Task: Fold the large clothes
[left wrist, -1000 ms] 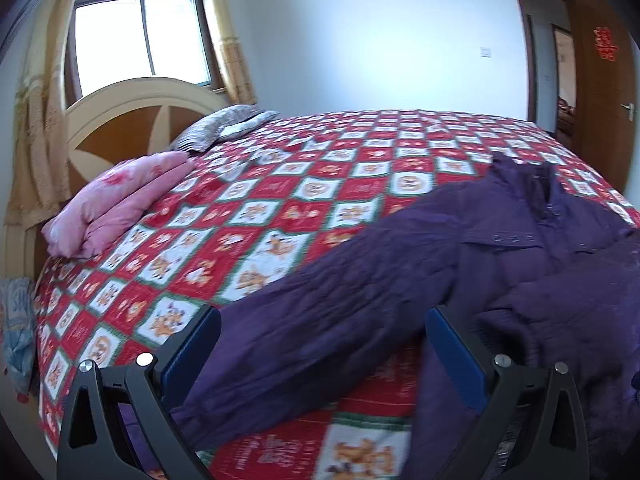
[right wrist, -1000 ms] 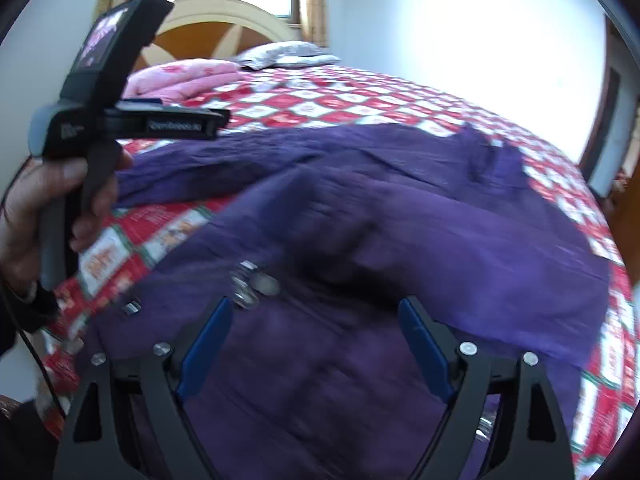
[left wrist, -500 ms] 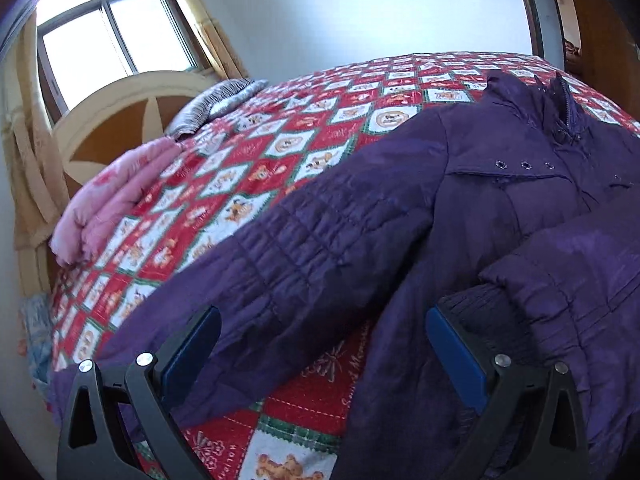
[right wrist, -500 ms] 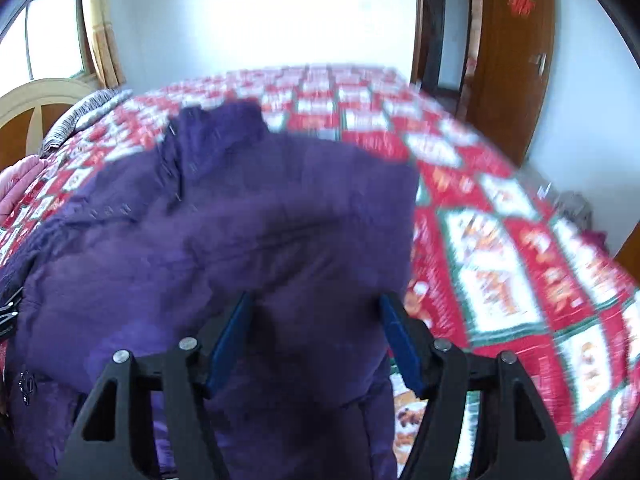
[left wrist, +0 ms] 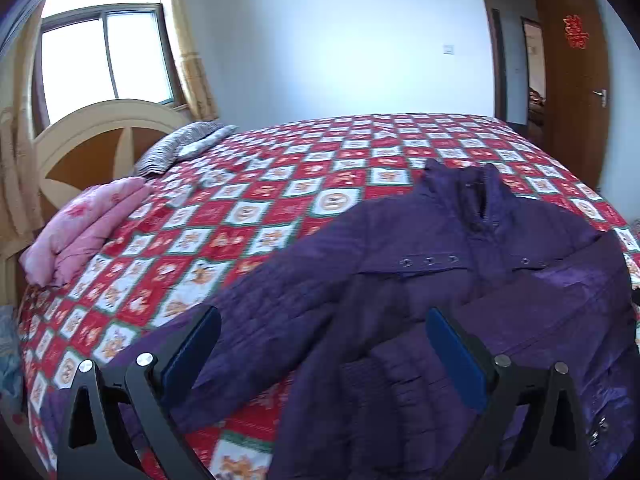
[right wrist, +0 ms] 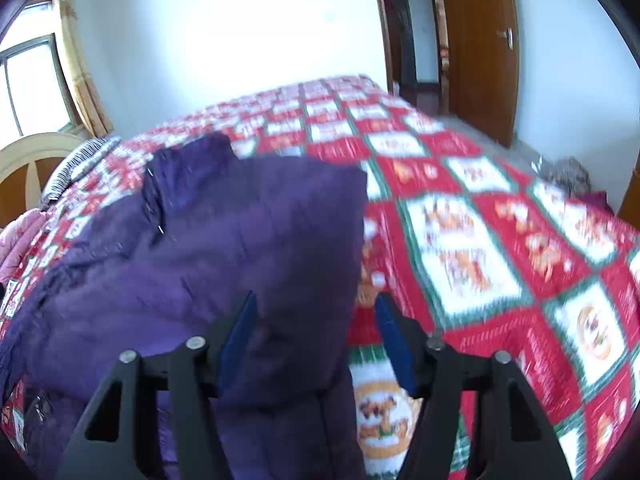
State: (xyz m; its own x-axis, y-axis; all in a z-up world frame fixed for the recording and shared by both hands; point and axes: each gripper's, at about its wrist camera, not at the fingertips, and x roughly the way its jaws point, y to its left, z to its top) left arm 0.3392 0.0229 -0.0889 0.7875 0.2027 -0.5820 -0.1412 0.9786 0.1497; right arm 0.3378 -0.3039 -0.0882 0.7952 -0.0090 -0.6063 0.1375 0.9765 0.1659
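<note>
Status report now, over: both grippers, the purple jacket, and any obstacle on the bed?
Left gripper open above spread sleeve. Right gripper open, folded jacket edge between fingers. Purple jacket flat on quilt. Pink bedding well aside.

Left gripper (left wrist: 320, 346): black frame, blue-padded fingers spread wide, nothing between the pads.
Right gripper (right wrist: 316, 330): black frame, blue-padded fingers parted, narrower than the left's.

Purple jacket (left wrist: 420, 280); red-white-green checked bedspread (left wrist: 280, 184); pink quilt (left wrist: 88, 224).
</note>
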